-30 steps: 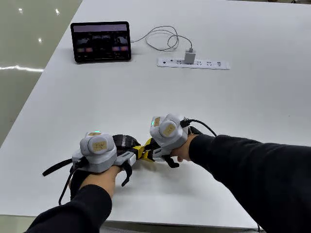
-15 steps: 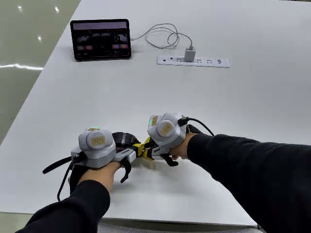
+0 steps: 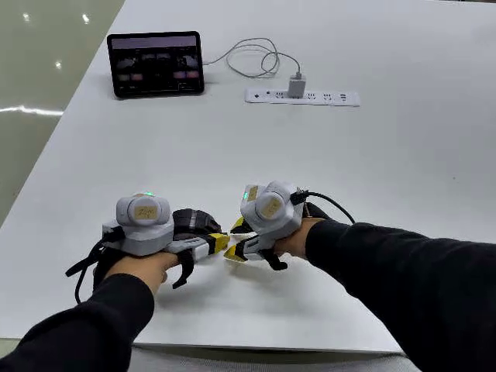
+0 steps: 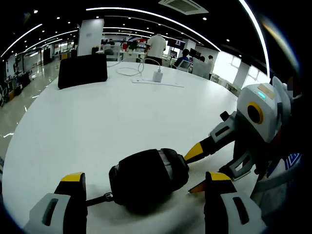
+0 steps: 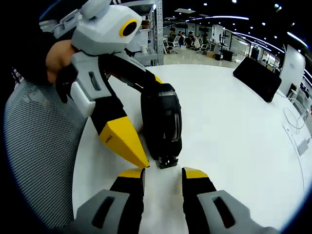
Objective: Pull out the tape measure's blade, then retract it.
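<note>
Nearest the camera in the head view, two dark sleeves reach in, and the left hand [image 3: 143,267] and right hand [image 3: 294,240] each hold a gripper at the near edge of the white table [image 3: 349,170].

Left gripper [image 4: 145,176]: jaws spread wide. They straddle the tape measure [image 5: 163,119], and its own view shows a gap on each side of the case.

Right gripper [image 5: 163,172]: jaws parted by a narrow gap and pinching nothing. Its yellow tips sit just short of the blade hook [image 5: 166,162].

Tape measure: a black case, lying on the table between the two grippers. The hook sits at the mouth of the case, with no blade drawn out. A short black strap [image 4: 97,199] leaves the case on the side of the left gripper's left jaw. In the right gripper view, one yellow tip of the left gripper lies close beside the case; contact cannot be confirmed.

Farther along the table lies a white power strip [image 3: 302,96] with a white charger [image 3: 297,84] plugged in. A looped cable [image 3: 248,62] runs from the charger to a tablet [image 3: 156,63], propped upright with its screen lit. Beyond the table's far edge, people [image 4: 157,45] stand in an office under ceiling lights.
</note>
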Tool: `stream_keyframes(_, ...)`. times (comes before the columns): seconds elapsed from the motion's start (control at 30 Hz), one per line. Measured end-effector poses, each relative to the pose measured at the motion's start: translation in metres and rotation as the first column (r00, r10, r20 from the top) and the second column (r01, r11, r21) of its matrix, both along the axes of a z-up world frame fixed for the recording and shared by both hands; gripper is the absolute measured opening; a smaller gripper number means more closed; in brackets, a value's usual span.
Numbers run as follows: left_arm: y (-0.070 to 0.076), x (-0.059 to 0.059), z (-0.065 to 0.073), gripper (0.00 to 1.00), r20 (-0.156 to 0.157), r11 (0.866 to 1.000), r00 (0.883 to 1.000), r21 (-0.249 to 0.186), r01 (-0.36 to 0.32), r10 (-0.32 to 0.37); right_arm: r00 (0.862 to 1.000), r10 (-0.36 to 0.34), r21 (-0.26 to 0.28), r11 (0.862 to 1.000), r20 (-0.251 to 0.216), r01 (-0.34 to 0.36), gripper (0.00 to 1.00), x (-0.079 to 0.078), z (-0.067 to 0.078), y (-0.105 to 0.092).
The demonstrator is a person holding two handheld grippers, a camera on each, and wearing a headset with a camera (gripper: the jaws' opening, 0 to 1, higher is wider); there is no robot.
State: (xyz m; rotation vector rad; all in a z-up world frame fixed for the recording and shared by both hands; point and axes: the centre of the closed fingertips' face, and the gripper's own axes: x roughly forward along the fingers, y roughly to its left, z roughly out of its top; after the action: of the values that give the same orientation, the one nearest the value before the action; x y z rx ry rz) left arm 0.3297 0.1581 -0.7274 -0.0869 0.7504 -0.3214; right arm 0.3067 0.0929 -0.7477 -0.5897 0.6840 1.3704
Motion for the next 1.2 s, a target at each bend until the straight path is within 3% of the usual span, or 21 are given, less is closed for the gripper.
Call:
stream_keyframes(0.17, -0.008, -0.006, 0.003, 1.00, -0.039, 0.997, 0.996, -0.035, 0.074, -0.076, 1.000, -0.030, 0.009, 1.000, -0.001, 0.030, 0.36, 0.001, 0.007, -0.006)
stream_keyframes(0.2, -0.013, -0.015, 0.002, 1.00, -0.098, 0.993, 0.991, -0.087, 0.079, -0.088, 0.999, -0.037, 0.013, 0.999, -0.004, 0.037, 0.37, 0.000, 0.009, -0.008)
stream_keyframes(0.23, -0.015, -0.015, 0.003, 1.00, -0.110, 0.989, 0.990, -0.132, 0.073, -0.088, 0.999, -0.044, 0.017, 0.999, -0.004, 0.044, 0.38, 0.000, 0.011, -0.010)
stream_keyframes(0.33, -0.002, -0.012, 0.010, 1.00, -0.048, 0.991, 0.992, -0.084, 0.108, -0.112, 0.998, -0.066, 0.028, 0.997, -0.006, 0.066, 0.44, -0.001, 0.018, -0.018)
stream_keyframes(0.4, 0.000, -0.014, 0.013, 1.00, -0.039, 0.987, 0.991, -0.101, 0.124, -0.128, 0.997, -0.082, 0.027, 0.996, -0.014, 0.082, 0.50, -0.001, 0.021, -0.023)
stream_keyframes(0.43, 0.000, -0.014, 0.019, 1.00, -0.009, 0.982, 0.988, -0.113, 0.151, -0.153, 0.997, -0.083, 0.027, 0.996, -0.004, 0.083, 0.52, -0.003, 0.024, -0.028)
stream_keyframes(0.5, 0.006, -0.015, 0.022, 1.00, 0.001, 0.982, 0.987, -0.101, 0.157, -0.158, 0.996, -0.089, 0.034, 0.996, 0.007, 0.088, 0.55, -0.004, 0.028, -0.034)
stream_keyframes(0.53, 0.008, -0.015, 0.028, 1.00, 0.034, 0.979, 0.985, -0.111, 0.172, -0.170, 0.995, -0.099, 0.038, 0.994, 0.009, 0.098, 0.56, -0.004, 0.030, -0.039)
stream_keyframes(0.6, 0.015, -0.017, 0.031, 1.00, 0.032, 0.978, 0.985, -0.113, 0.174, -0.172, 0.992, -0.129, 0.055, 0.990, -0.006, 0.129, 0.58, -0.003, 0.033, -0.048)
stream_keyframes(0.67, 0.012, -0.017, 0.042, 1.00, 0.084, 0.966, 0.977, -0.157, 0.208, -0.197, 0.984, -0.173, 0.065, 0.982, -0.038, 0.175, 0.61, -0.003, 0.034, -0.056)
stream_keyframes(0.7, 0.018, -0.019, 0.042, 1.00, 0.078, 0.968, 0.978, -0.146, 0.203, -0.194, 0.980, -0.192, 0.071, 0.978, -0.060, 0.196, 0.62, -0.004, 0.035, -0.062)
stream_keyframes(0.83, 0.028, -0.021, 0.045, 1.00, 0.094, 0.967, 0.974, -0.130, 0.218, -0.206, 0.974, -0.222, 0.076, 0.972, -0.042, 0.224, 0.65, -0.001, 0.040, -0.082)
stream_keyframes(0.9, 0.031, -0.023, 0.044, 1.00, 0.091, 0.967, 0.971, -0.111, 0.230, -0.220, 0.968, -0.245, 0.086, 0.965, -0.047, 0.249, 0.67, 0.001, 0.045, -0.092)
stream_keyframes(0.93, 0.034, -0.026, 0.041, 1.00, 0.072, 0.967, 0.971, -0.102, 0.233, -0.226, 0.965, -0.260, 0.096, 0.960, -0.041, 0.263, 0.68, 0.003, 0.048, -0.098)
stream_keyframes(1.03, 0.035, -0.031, 0.041, 1.00, 0.083, 0.962, 0.964, -0.082, 0.260, -0.254, 0.954, -0.299, 0.114, 0.947, -0.037, 0.301, 0.69, 0.006, 0.056, -0.112)
stream_keyframes(1.2, 0.043, -0.038, 0.040, 1.00, 0.080, 0.965, 0.965, -0.057, 0.256, -0.252, 0.941, -0.337, 0.138, 0.932, -0.024, 0.337, 0.74, 0.004, 0.063, -0.138)
